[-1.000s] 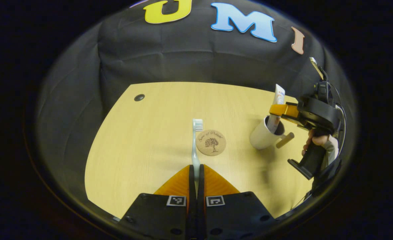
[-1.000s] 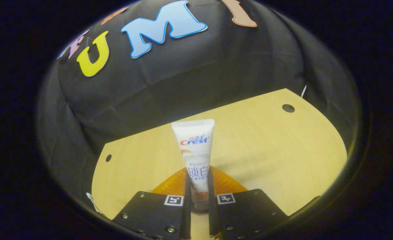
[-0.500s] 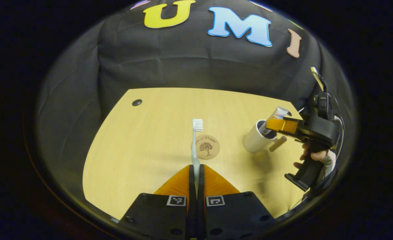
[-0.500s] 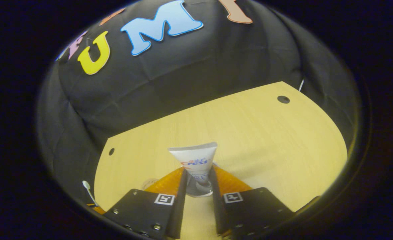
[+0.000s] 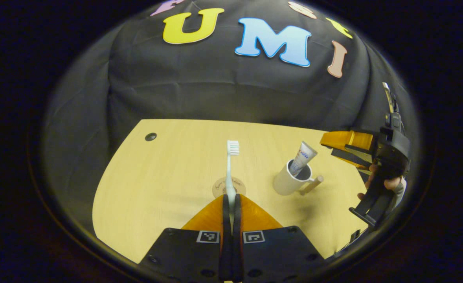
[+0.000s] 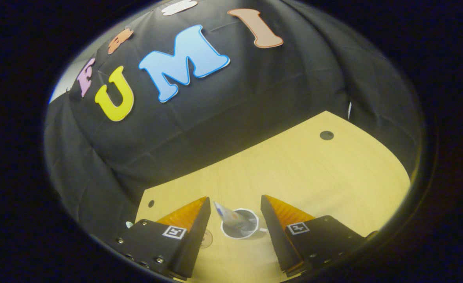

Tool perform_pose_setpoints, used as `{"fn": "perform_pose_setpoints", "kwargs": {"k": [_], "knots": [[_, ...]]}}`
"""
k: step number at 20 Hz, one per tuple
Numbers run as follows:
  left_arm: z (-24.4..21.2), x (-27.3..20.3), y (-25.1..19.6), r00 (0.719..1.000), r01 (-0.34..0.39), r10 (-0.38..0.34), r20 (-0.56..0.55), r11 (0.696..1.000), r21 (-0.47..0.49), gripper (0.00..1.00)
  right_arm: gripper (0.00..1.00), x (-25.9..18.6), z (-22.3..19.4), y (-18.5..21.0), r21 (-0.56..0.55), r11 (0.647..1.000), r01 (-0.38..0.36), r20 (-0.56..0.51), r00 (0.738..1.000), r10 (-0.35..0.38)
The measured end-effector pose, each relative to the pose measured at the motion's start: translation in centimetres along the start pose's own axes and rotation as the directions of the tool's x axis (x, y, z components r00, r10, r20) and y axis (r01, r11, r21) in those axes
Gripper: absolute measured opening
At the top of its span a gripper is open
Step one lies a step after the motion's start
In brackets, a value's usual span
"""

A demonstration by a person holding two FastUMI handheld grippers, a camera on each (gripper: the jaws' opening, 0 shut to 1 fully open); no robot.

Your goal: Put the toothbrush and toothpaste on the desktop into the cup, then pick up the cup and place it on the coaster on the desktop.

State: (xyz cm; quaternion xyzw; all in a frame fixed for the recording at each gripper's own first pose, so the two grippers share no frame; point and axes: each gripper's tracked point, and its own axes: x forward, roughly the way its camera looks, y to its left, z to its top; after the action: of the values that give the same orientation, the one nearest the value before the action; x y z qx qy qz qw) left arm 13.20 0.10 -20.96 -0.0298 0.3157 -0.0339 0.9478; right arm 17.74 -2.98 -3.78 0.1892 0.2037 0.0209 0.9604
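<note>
My left gripper (image 5: 230, 198) is shut on the handle of a pale toothbrush (image 5: 230, 165), whose bristled head points away from me, above the table. Just past its fingers lies the round cork coaster (image 5: 221, 186). To the right stands the white cup (image 5: 288, 181) with a wooden handle, and the toothpaste tube (image 5: 303, 155) leans inside it. In the right gripper view the cup (image 6: 244, 229) with the tube (image 6: 226, 213) sits below and between the fingers of my right gripper (image 6: 234, 204), which is open and above it. The right gripper (image 5: 343, 145) hangs right of the cup.
The pale wooden table (image 5: 168, 169) has a small dark hole (image 5: 150, 136) at its far left corner and another (image 6: 326, 135) at far right. A hand (image 5: 384, 184) holds the right gripper's grip near the table's right edge. Black cloth backs the table.
The right gripper opened and let go of the toothpaste, which now leans in the cup, then rose and drew back. The left gripper lifted the toothbrush and pulled back a little.
</note>
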Motion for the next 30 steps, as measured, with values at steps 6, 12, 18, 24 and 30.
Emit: {"fn": "perform_pose_setpoints", "kwargs": {"k": [6,12,18,24,30], "knots": [[2.5,2.8,-0.9,0.991,0.125,-0.121,0.05,0.989,-0.083,0.07,0.78,-2.6,1.3,-5.7,0.03,0.996,0.083,0.032,0.996,-0.084],[5.3,6.1,-4.3,0.978,0.2,-0.191,0.079,0.972,-0.125,0.07,0.78,-4.1,0.0,-11.5,0.096,0.982,0.161,-0.003,0.987,-0.161],[8.7,10.1,-7.9,0.962,0.252,-0.232,0.147,0.958,-0.139,0.06,0.78,-4.0,0.2,-14.5,0.117,0.975,0.188,-0.028,0.982,-0.186],[9.7,13.5,-11.0,0.953,0.271,-0.245,0.181,0.952,-0.14,0.07,0.78,-3.0,0.2,-16.6,0.134,0.971,0.196,-0.068,0.98,-0.189],[10.1,16.4,-13.0,0.949,0.253,-0.222,0.223,0.959,-0.124,0.07,0.79,-2.3,0.5,-19.1,0.165,0.964,0.21,-0.094,0.976,-0.196]]}}
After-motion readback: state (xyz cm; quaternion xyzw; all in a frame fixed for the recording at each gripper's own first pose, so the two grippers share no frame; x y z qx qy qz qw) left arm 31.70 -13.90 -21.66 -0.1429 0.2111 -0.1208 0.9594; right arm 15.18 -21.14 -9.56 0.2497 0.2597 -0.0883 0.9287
